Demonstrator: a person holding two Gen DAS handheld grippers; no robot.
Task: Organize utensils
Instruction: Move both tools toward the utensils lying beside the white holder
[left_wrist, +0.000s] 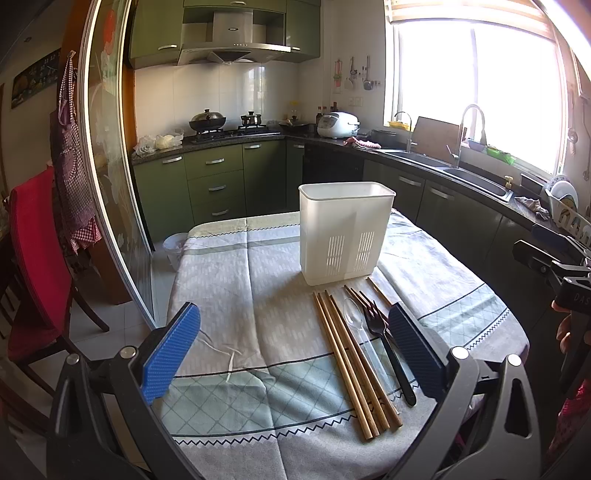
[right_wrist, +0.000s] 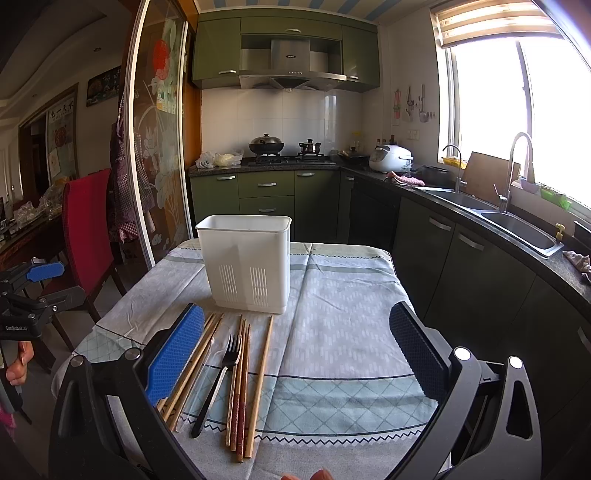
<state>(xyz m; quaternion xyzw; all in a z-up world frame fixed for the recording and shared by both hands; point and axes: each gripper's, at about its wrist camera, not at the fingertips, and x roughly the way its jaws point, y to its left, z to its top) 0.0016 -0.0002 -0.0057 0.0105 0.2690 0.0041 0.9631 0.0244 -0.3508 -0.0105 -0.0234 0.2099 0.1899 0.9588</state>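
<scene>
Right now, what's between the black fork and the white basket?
Only chopstick tips and bare tablecloth lie between the black fork and the white basket, in the right wrist view.

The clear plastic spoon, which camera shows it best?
The left wrist view. There the clear plastic spoon lies in plain sight between the chopsticks and the black fork, bowl toward the white holder. In the right wrist view it is only a faint outline beside the fork.
</scene>
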